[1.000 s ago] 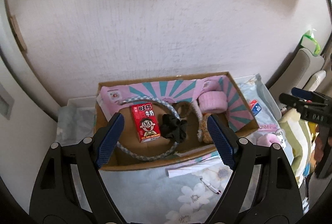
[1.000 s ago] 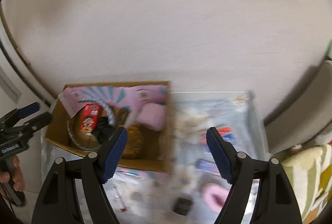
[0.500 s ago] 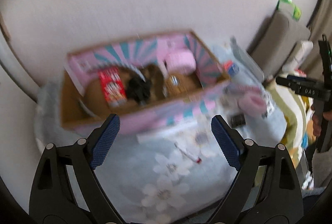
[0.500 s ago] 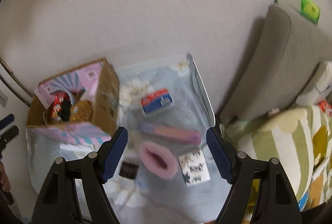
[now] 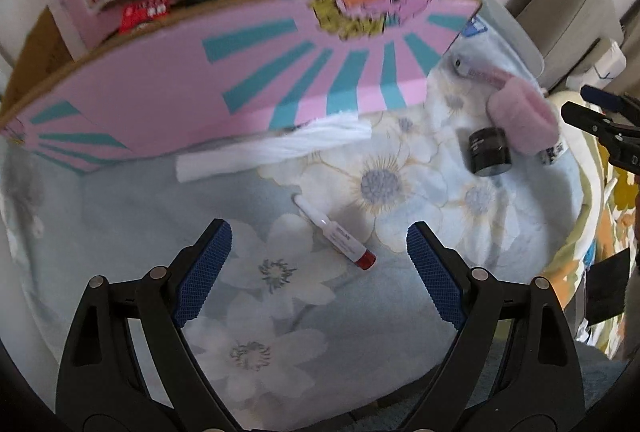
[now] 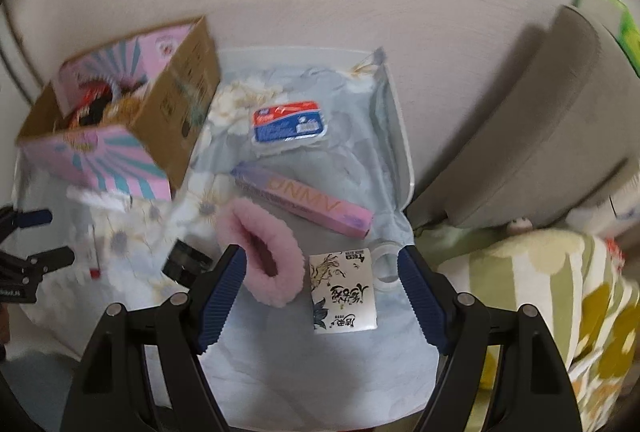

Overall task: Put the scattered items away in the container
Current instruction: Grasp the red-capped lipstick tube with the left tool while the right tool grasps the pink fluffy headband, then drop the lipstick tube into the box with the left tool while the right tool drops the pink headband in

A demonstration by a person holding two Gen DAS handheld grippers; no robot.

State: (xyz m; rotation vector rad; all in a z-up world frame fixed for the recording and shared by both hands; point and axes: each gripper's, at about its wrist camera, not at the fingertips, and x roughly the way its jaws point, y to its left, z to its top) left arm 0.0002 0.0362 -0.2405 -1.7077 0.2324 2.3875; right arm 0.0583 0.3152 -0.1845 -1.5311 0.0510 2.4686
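Note:
The pink-and-teal cardboard box (image 5: 240, 72) (image 6: 120, 120) stands at the back left on a floral cloth and holds several items. My left gripper (image 5: 318, 252) is open and empty, low over the cloth, with a white tube with a red cap (image 5: 334, 232) lying between its fingers. My right gripper (image 6: 320, 272) is open and empty just above a white printed packet (image 6: 344, 290). A pink fluffy scrunchie (image 6: 260, 252) (image 5: 522, 116), a black jar (image 5: 488, 150) (image 6: 186, 260), a long pink box (image 6: 304, 200) and a blue-red packet (image 6: 290, 124) lie scattered.
A folded white cloth (image 5: 272, 148) lies against the box's front. A clear tape roll (image 6: 384, 264) sits beside the printed packet. A grey cushion (image 6: 520, 120) and a green-striped floral blanket (image 6: 540, 292) lie to the right. A wall stands behind.
Both grippers dropped lower and closer to the cloth. The left now frames the red-capped tube; the right swung right from the box to the scattered items. Both stayed open.

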